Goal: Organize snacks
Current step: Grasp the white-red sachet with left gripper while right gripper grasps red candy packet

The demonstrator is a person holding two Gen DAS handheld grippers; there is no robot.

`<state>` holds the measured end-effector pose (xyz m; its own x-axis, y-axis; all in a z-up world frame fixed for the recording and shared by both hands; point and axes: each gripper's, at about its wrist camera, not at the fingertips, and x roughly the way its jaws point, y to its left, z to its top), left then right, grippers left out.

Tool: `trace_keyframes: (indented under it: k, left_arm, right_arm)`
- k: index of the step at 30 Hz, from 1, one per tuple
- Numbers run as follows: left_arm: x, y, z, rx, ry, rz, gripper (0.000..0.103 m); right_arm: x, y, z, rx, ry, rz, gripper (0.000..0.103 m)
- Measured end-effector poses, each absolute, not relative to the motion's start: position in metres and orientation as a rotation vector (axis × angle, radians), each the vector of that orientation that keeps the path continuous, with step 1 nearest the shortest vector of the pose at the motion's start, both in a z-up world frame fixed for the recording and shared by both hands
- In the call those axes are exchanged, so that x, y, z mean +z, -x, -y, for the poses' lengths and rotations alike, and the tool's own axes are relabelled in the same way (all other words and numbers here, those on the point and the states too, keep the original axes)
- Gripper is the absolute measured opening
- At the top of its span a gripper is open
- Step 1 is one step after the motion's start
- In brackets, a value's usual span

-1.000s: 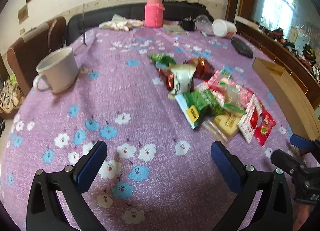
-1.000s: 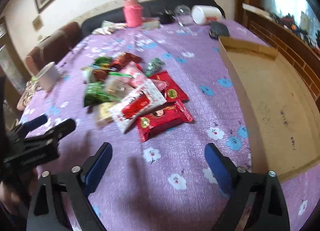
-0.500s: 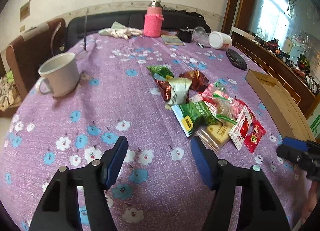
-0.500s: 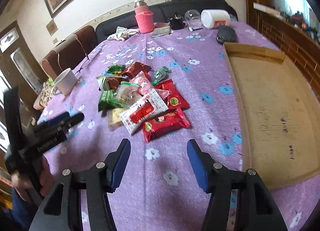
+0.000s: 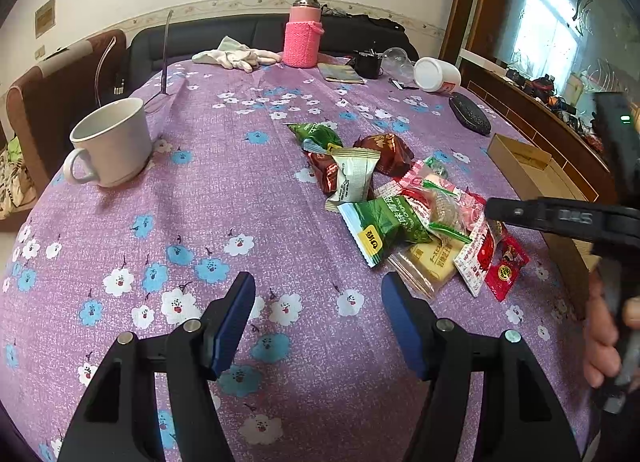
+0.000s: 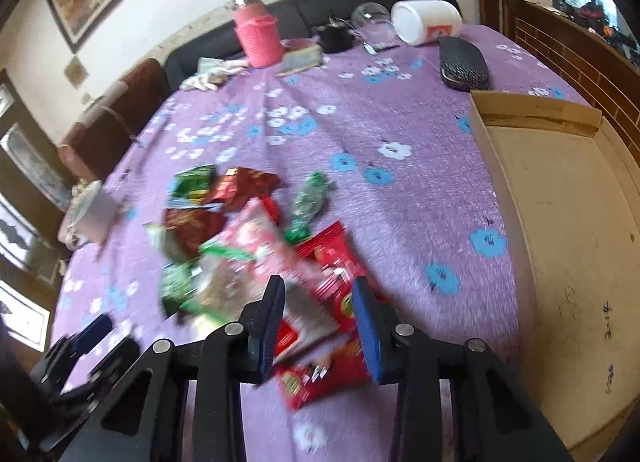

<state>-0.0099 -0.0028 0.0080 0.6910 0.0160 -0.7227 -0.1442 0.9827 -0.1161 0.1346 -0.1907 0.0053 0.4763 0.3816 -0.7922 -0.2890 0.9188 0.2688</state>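
Observation:
A heap of snack packets (image 5: 404, 202) lies on the purple flowered tablecloth (image 5: 224, 190); it also shows, blurred, in the right wrist view (image 6: 256, 258). My left gripper (image 5: 318, 318) is open and empty, over bare cloth just left of and nearer than a green packet (image 5: 384, 228). My right gripper (image 6: 318, 322) is open, its jaws either side of the white-and-red packet (image 6: 308, 314) lying over red packets (image 6: 332, 262); it reaches over the heap in the left wrist view (image 5: 520, 214). The flat cardboard box (image 6: 560, 222) lies to the right.
A white mug (image 5: 110, 142) stands at the left. At the far end are a pink flask (image 5: 302, 36), white gloves (image 5: 236, 56), a tipped white jar (image 5: 436, 76) and a black case (image 5: 470, 116). Chairs and a dark sofa ring the table.
My right gripper has moved forward and down onto the heap and its jaws have narrowed. The left gripper's jaws narrowed from wide, and it has held about still since.

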Motion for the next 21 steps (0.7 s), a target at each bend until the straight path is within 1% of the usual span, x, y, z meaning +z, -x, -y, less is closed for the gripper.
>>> trace_keyframes:
  k: [1, 2, 5, 8, 12, 15, 19, 21]
  left_arm:
    - [0.008, 0.01, 0.003, 0.087, 0.17, -0.804, 0.065]
    - [0.008, 0.01, 0.002, 0.085, 0.17, -0.804, 0.065]
    - [0.009, 0.009, 0.003, 0.076, 0.169, -0.804, 0.065]
    - [0.01, 0.01, 0.003, 0.067, 0.167, -0.8, 0.065]
    - [0.014, 0.013, 0.005, 0.003, 0.187, -0.786, 0.065]
    - [0.014, 0.014, 0.02, -0.112, 0.187, -0.812, 0.066]
    - [0.01, 0.011, 0.061, -0.191, 0.052, -0.898, 0.066]
    - [0.009, 0.009, 0.076, -0.213, 0.011, -0.912, 0.066]
  right_arm:
    - [0.003, -0.136, 0.189, 0.419, -0.099, -0.996, 0.035]
    - [0.0, -0.132, 0.185, 0.442, -0.091, -1.007, 0.032]
    - [-0.008, -0.116, 0.175, 0.573, -0.105, -1.09, 0.031]
    - [0.006, -0.094, 0.176, 0.613, -0.072, -1.036, 0.031]
    - [0.019, -0.086, 0.205, 0.519, -0.123, -0.995, 0.031]
    - [0.015, -0.084, 0.223, 0.481, -0.18, -1.013, 0.031]
    - [0.013, -0.08, 0.243, 0.446, -0.24, -1.019, 0.031]
    - [0.012, -0.079, 0.246, 0.446, -0.247, -1.024, 0.031]
